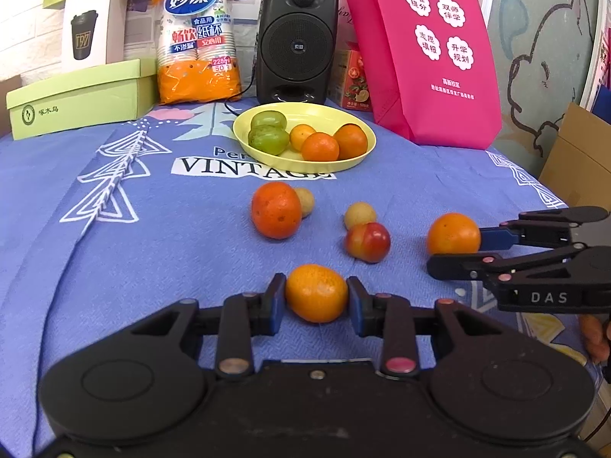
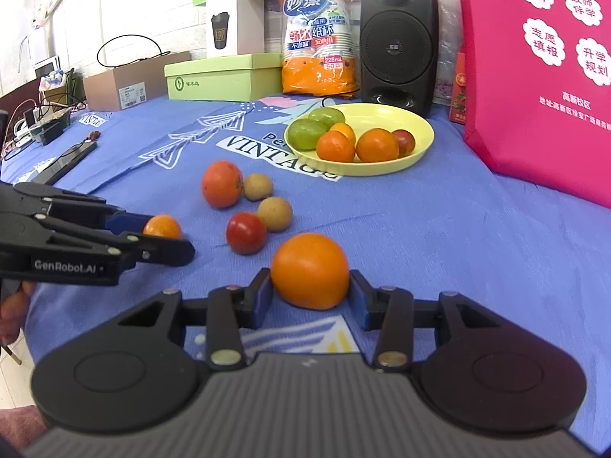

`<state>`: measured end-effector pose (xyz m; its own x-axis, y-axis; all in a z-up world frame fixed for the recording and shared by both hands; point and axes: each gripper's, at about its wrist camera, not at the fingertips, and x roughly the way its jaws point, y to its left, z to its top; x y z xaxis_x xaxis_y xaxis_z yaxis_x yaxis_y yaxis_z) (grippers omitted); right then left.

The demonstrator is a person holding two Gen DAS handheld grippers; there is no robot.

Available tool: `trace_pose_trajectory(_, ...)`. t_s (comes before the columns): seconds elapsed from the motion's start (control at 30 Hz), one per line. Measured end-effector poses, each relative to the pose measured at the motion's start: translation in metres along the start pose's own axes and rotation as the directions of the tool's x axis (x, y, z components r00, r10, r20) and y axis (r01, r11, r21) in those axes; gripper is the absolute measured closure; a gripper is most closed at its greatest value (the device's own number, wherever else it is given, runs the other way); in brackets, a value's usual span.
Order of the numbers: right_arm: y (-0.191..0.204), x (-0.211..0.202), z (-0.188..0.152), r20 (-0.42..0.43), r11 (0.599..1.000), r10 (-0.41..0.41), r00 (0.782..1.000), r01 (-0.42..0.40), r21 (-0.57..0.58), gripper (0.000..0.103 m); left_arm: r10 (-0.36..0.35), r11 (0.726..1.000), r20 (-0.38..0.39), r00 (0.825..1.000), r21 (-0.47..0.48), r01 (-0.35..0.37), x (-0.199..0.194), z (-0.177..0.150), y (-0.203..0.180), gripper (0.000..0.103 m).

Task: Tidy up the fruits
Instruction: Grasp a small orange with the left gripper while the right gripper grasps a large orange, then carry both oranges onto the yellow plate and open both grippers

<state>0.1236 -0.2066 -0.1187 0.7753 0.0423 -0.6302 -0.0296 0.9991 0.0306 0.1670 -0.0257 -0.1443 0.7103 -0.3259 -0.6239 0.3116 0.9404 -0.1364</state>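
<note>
Left gripper [image 1: 316, 297] fingers clamp a small orange tangerine [image 1: 316, 293]; right gripper [image 2: 310, 286] fingers clamp a larger round orange [image 2: 310, 270], both probably bound for the yellow plastic plate [image 1: 355, 158] at upper centre.

Tabletop [image 2: 439, 221] under blue printed cloth. On it: yellow plate [image 2: 420, 145] of fruit, loose oranges, two longans [image 2: 275, 213], red plum [image 2: 246, 233], speaker [image 2: 397, 42], pink bag [image 2: 534, 76], green box [image 2: 225, 78].

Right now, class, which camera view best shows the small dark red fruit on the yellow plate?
The right wrist view. There the dark red fruit shows at the right of the yellow plate, behind an orange. In the left wrist view the plate is clear, but that fruit is hidden behind the oranges, so none of it can be seen.
</note>
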Motion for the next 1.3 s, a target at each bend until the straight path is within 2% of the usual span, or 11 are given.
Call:
trace_pose_trajectory(0.33,0.002,-0.011,-0.004,0.001,1.0,-0.006,1.0,0.006,-0.003,0.061,-0.001,1.0,0.024,1.0,0.009,0.001,-0.02,0.007,0.004,0.07)
trace_pose_trajectory(0.7,-0.004,-0.016,0.009,0.019,0.999,-0.016,1.0,0.017,-0.032,0.061,0.008,0.995,0.059,0.998,0.102,-0.014,-0.016,0.037,0.005,0.07)
trace_pose_trajectory(0.87,-0.012,-0.007,0.024,0.024,0.998,-0.021,0.999,0.023,-0.057,0.061,-0.013,0.993,0.059,0.998,0.12,0.005,0.002,0.06,0.01,0.07)
trace_pose_trajectory(1.03,-0.027,0.013,0.052,0.038,0.995,-0.039,0.999,0.042,-0.089,0.061,-0.039,0.995,0.061,0.997,0.092,0.033,0.037,0.093,0.019,0.07)
trace_pose_trajectory(1.3,-0.059,0.068,0.105,0.071,0.993,-0.087,0.994,0.092,-0.077,0.061,0.002,0.996,0.042,0.999,0.088,-0.006,0.116,0.152,0.025,0.07)
